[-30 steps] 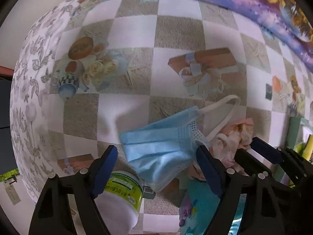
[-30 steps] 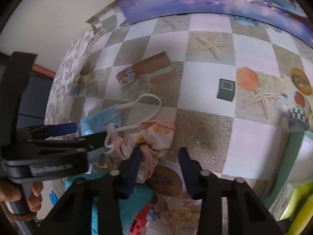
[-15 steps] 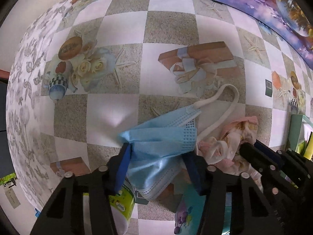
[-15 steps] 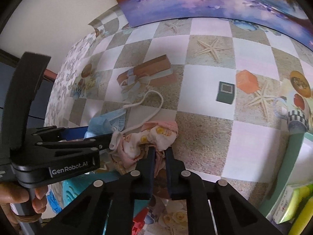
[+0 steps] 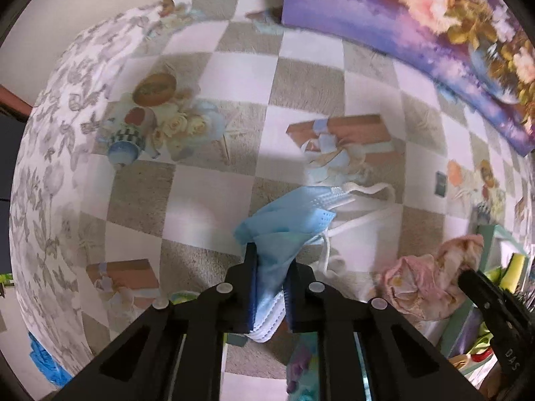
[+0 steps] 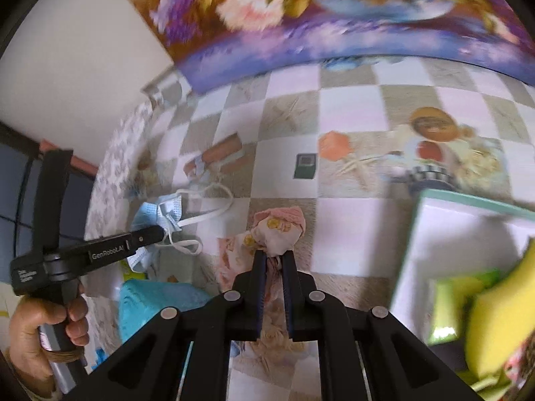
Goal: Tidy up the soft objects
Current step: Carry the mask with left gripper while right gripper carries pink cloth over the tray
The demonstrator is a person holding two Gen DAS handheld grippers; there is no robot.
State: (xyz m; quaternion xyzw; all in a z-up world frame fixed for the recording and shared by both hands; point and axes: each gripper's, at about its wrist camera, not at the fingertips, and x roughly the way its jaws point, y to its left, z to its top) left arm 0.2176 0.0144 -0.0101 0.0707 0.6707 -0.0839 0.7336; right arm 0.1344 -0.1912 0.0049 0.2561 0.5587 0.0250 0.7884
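My left gripper (image 5: 270, 269) is shut on a blue face mask (image 5: 287, 224) with white ear loops and holds it above the checked tablecloth. It also shows in the right wrist view (image 6: 157, 214), held by the left gripper (image 6: 160, 234). My right gripper (image 6: 273, 255) is shut on a pink patterned cloth (image 6: 279, 229) and holds it off the table. That cloth also shows at the right of the left wrist view (image 5: 431, 280), beside a mint-green box (image 5: 486, 240).
The mint-green box (image 6: 468, 200) at the right holds yellow and green sponges (image 6: 501, 314). A teal cloth (image 6: 157, 300) lies at the front left. A small dark green block (image 6: 305, 166) sits mid-table. A floral painting (image 6: 334, 16) stands along the back.
Both grippers closed, the left on the mask and the right on the pink cloth, and lifted them. The right gripper carried the cloth rightward toward the green box.
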